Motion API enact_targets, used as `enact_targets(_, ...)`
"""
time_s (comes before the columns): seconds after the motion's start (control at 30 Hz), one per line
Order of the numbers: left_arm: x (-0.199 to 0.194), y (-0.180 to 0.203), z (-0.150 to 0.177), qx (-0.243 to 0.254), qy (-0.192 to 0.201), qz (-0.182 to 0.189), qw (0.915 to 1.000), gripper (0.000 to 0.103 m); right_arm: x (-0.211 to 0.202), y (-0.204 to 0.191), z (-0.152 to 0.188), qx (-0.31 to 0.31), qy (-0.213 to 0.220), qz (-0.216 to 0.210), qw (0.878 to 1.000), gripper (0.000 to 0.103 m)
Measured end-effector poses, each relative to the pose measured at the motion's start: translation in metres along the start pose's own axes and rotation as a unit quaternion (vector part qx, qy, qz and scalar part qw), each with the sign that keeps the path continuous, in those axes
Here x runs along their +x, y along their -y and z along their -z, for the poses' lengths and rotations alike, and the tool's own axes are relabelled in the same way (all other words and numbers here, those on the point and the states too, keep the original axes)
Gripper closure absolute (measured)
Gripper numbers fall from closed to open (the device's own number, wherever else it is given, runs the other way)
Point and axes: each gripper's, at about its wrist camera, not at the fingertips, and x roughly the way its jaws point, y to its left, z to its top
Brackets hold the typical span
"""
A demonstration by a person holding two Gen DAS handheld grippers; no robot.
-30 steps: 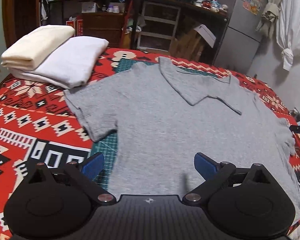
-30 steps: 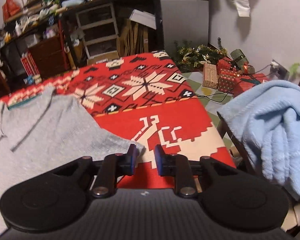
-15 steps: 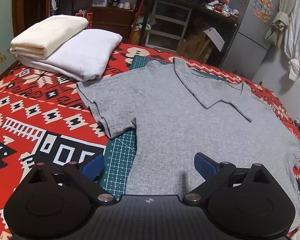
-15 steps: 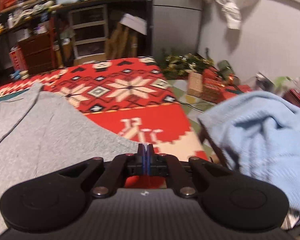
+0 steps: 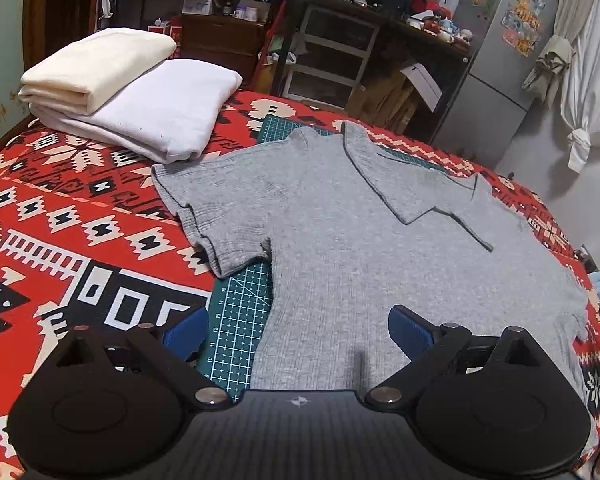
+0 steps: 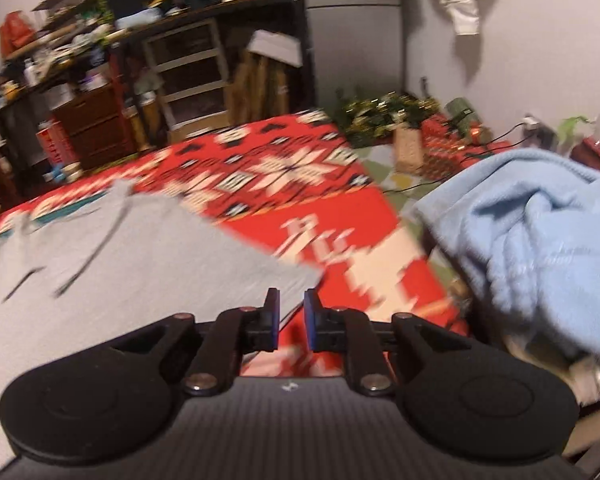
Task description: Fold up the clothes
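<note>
Left wrist view showed the grey shirt [image 5: 380,248] spread flat across the middle of the red patterned blanket [image 5: 60,240], partly over a green cutting mat [image 5: 236,320]; one sleeve reached toward the blanket's left edge; two folded cloths, a cream one [image 5: 96,62] atop a white one [image 5: 168,108], sat at the far left corner; the left gripper [image 5: 298,330] hung over the shirt's near hem, jaws released wide, nothing between them. In the blurred right wrist view the right gripper [image 6: 291,320] had just been opening, a narrow gap between its pads, nothing held; the shirt's corner [image 6: 300,276] lay just beyond; a light blue towel [image 6: 540,248] was heaped off the blanket's right edge.
</note>
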Motion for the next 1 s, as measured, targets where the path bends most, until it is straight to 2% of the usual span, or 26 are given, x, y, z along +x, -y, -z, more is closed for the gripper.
enact_targets(0.13, 0.000, 0.001, 0.002, 0.002, -0.004, 0.004, 1.0000, 0.006, -0.011, -0.015, 0.020, 0.022, -0.016, -0.034, 0.999, 0.085)
enact_targets(0.27, -0.003, -0.002, 0.003, -0.001, -0.003, 0.003, 1.0000, 0.006, -0.005, -0.025, 0.029, 0.022, -0.010, -0.021, 0.999, 0.076)
enact_targets(0.47, -0.006, -0.010, 0.002, -0.018, -0.001, -0.002, 0.9998, 0.006, 0.017, -0.013, 0.027, 0.101, -0.018, -0.010, 0.995, 0.074)
enact_targets(0.53, -0.006, -0.013, 0.001, -0.025, -0.002, -0.003, 0.9997, 0.006, 0.020, -0.015, 0.027, 0.100, -0.017, -0.013, 0.995, 0.081)
enact_targets(0.57, -0.007, -0.015, 0.000, -0.027, -0.003, -0.003, 0.9996, 0.006, 0.022, -0.017, 0.026, 0.095, -0.017, -0.014, 0.995, 0.100)
enact_targets(0.77, -0.015, -0.025, -0.004, -0.024, 0.005, -0.010, 0.9997, 0.006, 0.014, -0.017, 0.032, 0.084, -0.003, 0.022, 0.996, 0.102)
enact_targets(0.8, -0.015, -0.028, -0.005, -0.024, 0.005, -0.010, 0.9996, 0.007, 0.013, -0.016, 0.034, 0.080, -0.004, 0.023, 0.997, 0.102)
enact_targets(0.87, -0.014, -0.036, -0.010, -0.026, 0.004, -0.011, 0.9996, 0.021, 0.014, -0.014, 0.037, 0.070, -0.006, 0.023, 0.997, 0.102)
enact_targets(0.93, -0.015, -0.045, -0.017, -0.031, 0.007, -0.019, 0.9993, 0.028, 0.013, -0.019, 0.037, 0.045, -0.009, 0.022, 0.999, 0.100)
enact_targets(1.0, -0.017, -0.054, -0.024, -0.030, 0.018, -0.030, 0.9989, 0.029, 0.007, -0.018, 0.037, 0.051, -0.002, 0.019, 0.999, 0.090)
